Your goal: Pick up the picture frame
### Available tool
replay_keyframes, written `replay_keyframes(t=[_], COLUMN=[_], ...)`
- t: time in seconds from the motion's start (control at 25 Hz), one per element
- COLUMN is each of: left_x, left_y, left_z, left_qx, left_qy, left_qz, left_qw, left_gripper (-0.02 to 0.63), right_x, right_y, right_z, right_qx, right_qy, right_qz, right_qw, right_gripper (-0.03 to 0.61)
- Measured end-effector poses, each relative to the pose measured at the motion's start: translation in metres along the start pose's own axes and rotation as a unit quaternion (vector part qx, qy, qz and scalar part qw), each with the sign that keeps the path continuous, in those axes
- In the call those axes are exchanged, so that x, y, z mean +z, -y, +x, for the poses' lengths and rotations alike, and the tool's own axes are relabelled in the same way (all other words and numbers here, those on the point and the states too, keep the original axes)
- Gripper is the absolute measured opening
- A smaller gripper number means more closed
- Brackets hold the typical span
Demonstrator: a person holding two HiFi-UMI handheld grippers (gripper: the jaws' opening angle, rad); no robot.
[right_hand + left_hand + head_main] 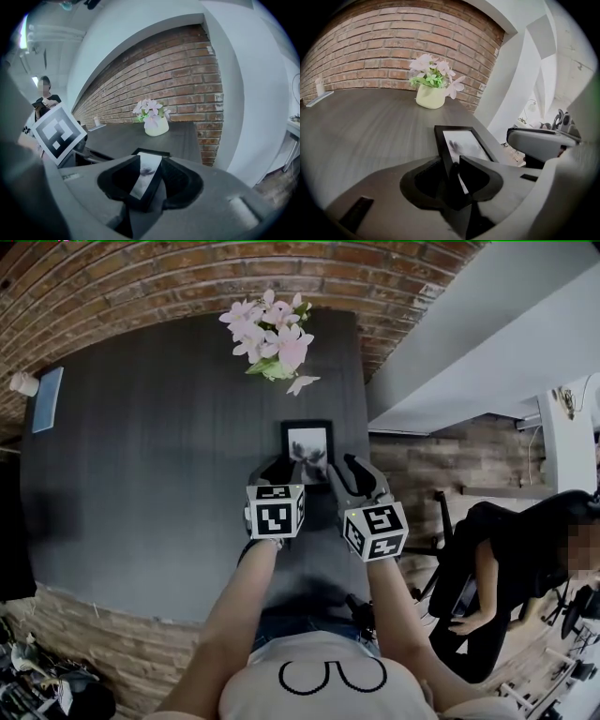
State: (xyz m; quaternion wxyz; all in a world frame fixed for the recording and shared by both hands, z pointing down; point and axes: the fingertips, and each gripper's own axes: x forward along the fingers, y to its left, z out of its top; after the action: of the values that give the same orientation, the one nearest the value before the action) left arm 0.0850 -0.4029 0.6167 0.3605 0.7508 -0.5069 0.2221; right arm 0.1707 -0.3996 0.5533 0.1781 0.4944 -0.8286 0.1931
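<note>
The black picture frame (pixel 307 448) lies flat on the dark table (pixel 150 474), below the flower pot. My left gripper (pixel 278 469) is at the frame's near left corner. In the left gripper view the frame's left rail (pixel 443 149) runs into the narrow gap between the jaws, and a sliver of glass still shows beside the right pad. My right gripper (pixel 353 474) is at the near right corner. Its jaws stand apart, with the frame (pixel 146 174) showing between them. I cannot see either pair of pads pressing on the frame.
A pale pot of pink flowers (pixel 272 338) stands at the table's far edge, in front of the brick wall. A flat blue item (pixel 45 399) and a small white object (pixel 24 383) sit at the far left. A person in black (pixel 511 577) sits to the right.
</note>
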Motion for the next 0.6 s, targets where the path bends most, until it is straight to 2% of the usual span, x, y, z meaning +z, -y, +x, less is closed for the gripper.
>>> replay_keyframes(t=[0.28, 0.6], left_x=[0.0008, 0.0003], left_y=[-0.0061, -0.0070], left_z=[-0.0014, 0.0004], left_qx=[0.000, -0.061], left_qy=[-0.021, -0.043], left_qz=[-0.074, -0.151], left_qw=[0.9970, 0.9857], left_gripper=[0.079, 0.074], right_x=[0.0027, 0.0042], right_y=[-0.0008, -0.0038], right_z=[-0.0021, -0.0005], right_qx=[0.005, 0.016], right_qy=[0.002, 0.002], right_qz=[-0.001, 0.014], right_qw=[1.000, 1.000], right_gripper=[0.133, 0.133])
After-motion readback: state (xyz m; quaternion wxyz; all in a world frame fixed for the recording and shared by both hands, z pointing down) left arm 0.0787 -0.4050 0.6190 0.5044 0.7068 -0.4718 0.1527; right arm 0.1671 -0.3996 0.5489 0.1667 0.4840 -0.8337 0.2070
